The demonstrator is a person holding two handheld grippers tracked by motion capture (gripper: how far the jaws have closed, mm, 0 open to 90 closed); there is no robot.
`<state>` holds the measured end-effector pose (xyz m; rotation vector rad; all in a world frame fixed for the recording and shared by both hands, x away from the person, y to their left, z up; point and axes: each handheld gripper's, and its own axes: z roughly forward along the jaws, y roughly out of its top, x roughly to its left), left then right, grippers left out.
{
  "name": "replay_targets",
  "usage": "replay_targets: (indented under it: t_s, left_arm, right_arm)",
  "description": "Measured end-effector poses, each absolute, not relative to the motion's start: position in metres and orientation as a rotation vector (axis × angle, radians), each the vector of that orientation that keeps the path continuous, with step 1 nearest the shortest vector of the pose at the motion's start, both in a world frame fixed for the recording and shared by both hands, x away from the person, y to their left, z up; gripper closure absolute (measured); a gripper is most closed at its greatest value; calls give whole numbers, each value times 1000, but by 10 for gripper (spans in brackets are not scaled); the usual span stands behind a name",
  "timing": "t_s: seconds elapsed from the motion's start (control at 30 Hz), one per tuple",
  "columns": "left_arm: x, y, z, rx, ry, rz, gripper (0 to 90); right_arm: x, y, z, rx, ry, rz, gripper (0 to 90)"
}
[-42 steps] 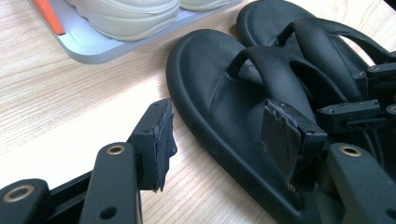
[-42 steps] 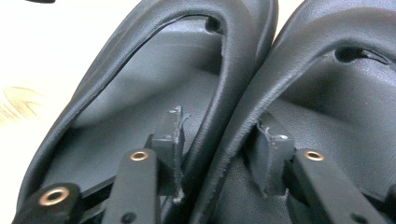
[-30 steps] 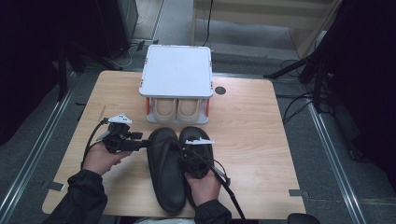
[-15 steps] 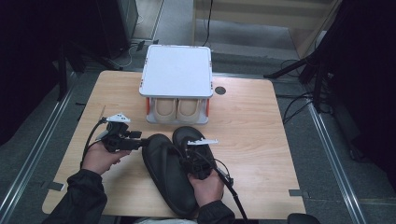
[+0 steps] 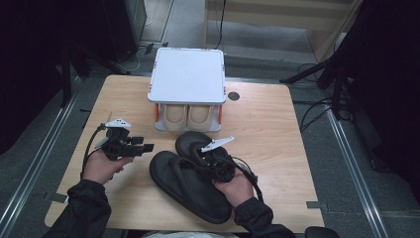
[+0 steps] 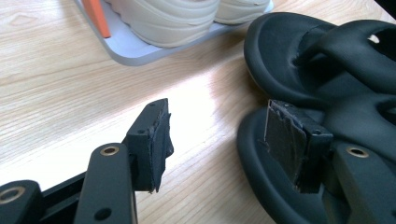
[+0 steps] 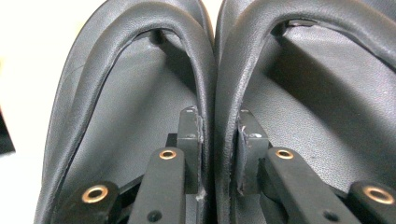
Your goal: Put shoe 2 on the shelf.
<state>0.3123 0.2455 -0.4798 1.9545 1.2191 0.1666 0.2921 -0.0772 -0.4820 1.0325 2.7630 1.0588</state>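
Two black flip-flop sandals [image 5: 184,182] lie side by side on the wooden table [image 5: 262,124], near its front edge. My right gripper [image 5: 210,162] is shut on their two inner straps, pinching them together. In the right gripper view, the gripper [image 7: 219,128] has one pad inside the left sandal's strap [image 7: 205,74] and one inside the right sandal's strap [image 7: 229,79]. My left gripper [image 5: 143,147] is held open just left of the sandals. In the left gripper view, the gripper [image 6: 219,128] has bare table between its fingers and the sandal [image 6: 327,56] by its right pad.
Behind the sandals stands a small grey rack with a white top [image 5: 187,74], orange posts [image 6: 98,16] and a pair of beige shoes [image 5: 188,116] on its lower shelf. A round hole [image 5: 233,95] sits in the table right of the rack.
The right gripper has pulled the pair of sandals along and turned them, so they now lie slanted with toes toward the upper left. The left gripper has stayed put.
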Motion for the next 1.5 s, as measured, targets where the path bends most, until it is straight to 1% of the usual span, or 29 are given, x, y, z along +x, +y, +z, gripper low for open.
replay_targets:
  t_s: [0.27, 0.53, 0.8, 1.03, 1.5]
  left_arm:
    - [309, 253, -480, 1942, 1238, 188, 405]
    - [302, 260, -482, 1943, 1262, 203, 398]
    - [291, 269, -483, 1920, 1299, 217, 398]
    - [282, 279, -484, 1899, 1331, 234, 398]
    - [270, 289, -485, 1875, 1368, 246, 395]
  right_arm:
    - [311, -76, -475, 774, 2910, 1086, 764]
    - [320, -71, -468, 507, 3030, 1034, 764]
    - [331, -63, -460, 363, 3090, 1099, 764]
    - [333, -51, -450, 296, 3109, 1071, 764]
    - [345, -38, -407, 201, 3118, 1105, 762]
